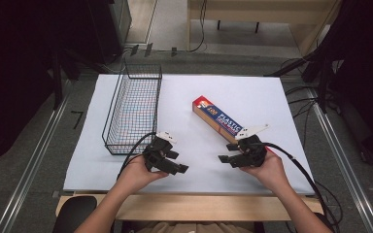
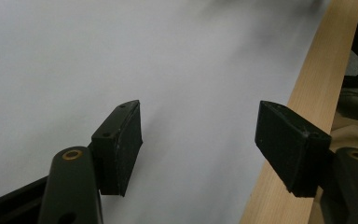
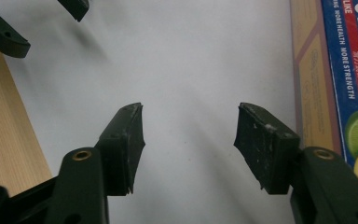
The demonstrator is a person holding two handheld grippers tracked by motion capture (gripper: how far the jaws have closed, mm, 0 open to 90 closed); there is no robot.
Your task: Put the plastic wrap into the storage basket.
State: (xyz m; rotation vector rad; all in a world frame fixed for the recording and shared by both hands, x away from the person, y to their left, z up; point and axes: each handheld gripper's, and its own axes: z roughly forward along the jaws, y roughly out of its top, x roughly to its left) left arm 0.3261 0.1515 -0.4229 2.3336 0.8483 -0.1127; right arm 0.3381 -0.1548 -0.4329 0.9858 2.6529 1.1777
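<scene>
left tongs [image 1: 177, 162] apart, empty, over white table [image 1: 194, 160]. right tongs [image 1: 226, 154] apart, empty, just beside plastic wrap box [image 1: 218, 119] at 1 o'clock. wire basket [image 1: 133, 109] at 11 o'clock.

wire basket [image 1: 132, 110] left on table [image 1: 184, 97], box [image 1: 219, 121] right

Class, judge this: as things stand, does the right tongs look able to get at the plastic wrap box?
Probably yes. The right tongs stand open and empty beside the plastic wrap box, whose near end lies by the right hand; only bare white board lies between them.
</scene>
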